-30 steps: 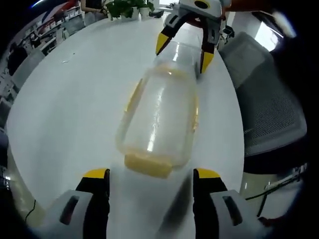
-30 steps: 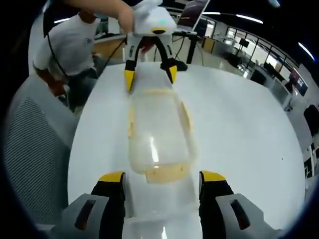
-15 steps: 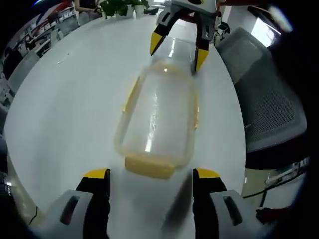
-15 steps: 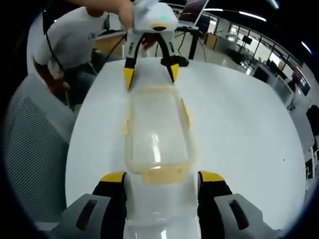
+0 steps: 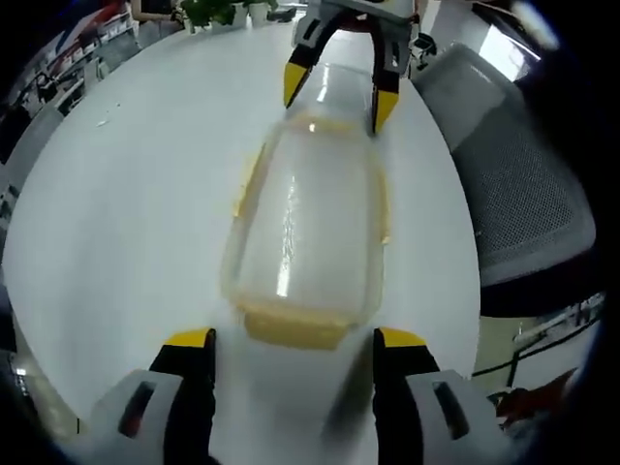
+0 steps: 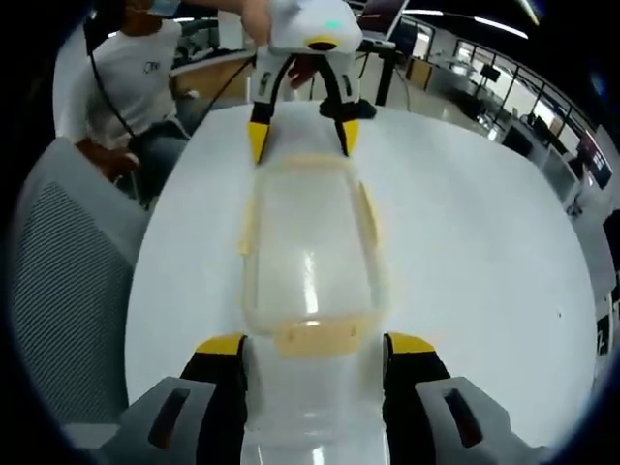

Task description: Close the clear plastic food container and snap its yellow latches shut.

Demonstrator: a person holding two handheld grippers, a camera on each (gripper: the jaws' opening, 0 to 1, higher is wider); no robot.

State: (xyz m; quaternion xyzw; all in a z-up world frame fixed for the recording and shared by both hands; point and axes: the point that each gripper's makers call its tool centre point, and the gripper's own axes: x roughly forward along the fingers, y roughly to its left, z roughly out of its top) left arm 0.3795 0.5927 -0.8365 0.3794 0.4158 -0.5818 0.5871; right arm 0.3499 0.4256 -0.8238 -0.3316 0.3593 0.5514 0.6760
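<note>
Left gripper view: clear container (image 5: 308,228) on white table (image 5: 126,213), lengthwise between both grippers' spread jaws.

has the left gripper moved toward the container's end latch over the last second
Yes. In the left gripper view, the gap between the left gripper and the yellow end latch has closed; its jaws, open, now flank that latch on the clear container.

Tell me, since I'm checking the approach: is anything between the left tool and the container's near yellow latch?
Nothing visible. The left tool is open, its jaws straddling the near yellow latch of the clear container on the white table.
</note>
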